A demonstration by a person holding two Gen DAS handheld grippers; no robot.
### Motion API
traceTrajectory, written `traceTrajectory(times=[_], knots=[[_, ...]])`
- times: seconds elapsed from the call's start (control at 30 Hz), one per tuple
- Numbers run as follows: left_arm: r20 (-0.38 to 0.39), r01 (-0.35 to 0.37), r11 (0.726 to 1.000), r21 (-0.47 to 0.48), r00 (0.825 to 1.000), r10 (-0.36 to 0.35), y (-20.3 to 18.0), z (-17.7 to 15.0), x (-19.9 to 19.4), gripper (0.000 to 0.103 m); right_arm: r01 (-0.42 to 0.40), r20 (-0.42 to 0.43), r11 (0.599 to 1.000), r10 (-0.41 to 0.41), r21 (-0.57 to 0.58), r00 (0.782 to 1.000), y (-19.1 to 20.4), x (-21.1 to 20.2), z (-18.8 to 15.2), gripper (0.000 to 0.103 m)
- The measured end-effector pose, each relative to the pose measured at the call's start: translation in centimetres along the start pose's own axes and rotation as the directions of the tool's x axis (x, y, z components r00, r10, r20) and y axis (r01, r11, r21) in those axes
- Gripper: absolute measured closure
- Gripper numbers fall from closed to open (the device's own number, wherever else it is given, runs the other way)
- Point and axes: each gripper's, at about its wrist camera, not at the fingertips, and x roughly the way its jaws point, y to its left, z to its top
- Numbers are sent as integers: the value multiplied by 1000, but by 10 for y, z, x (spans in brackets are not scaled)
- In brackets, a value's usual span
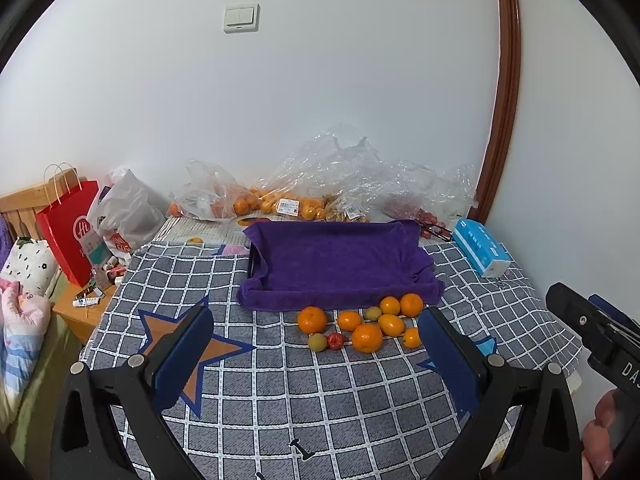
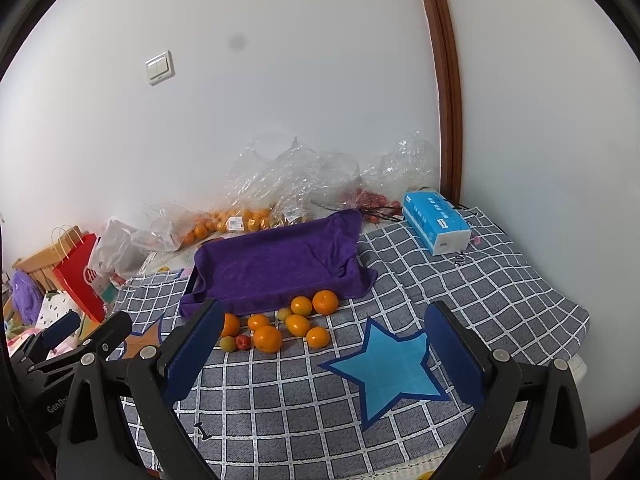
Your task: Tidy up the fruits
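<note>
A home bedroom: checked star-patterned bedspread, wooden headboard far left, bedside table, red shopping bag, wall light switch.

The left claw is hovering with its two blue-padded fingers spread wide apart, gripping nothing. The right claw is likewise hanging with its jaws gaping, its blue pads facing each other across an empty gap. Both are pointing forward and slightly downward, side by side. In the left wrist view, the right claw's black body is showing at the right edge, with the person's right hand wrapping around its handle, fingertips pink at the bottom corner.
</note>
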Motion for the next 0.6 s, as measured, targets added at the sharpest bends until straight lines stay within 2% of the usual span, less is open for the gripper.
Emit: traceTrajectory(times=[0.6], knots=[[-2,7,1000,-6,1000,-7,0,-1,0,0,14,-1,1000,-14,-7,1000,3,2,0,4]])
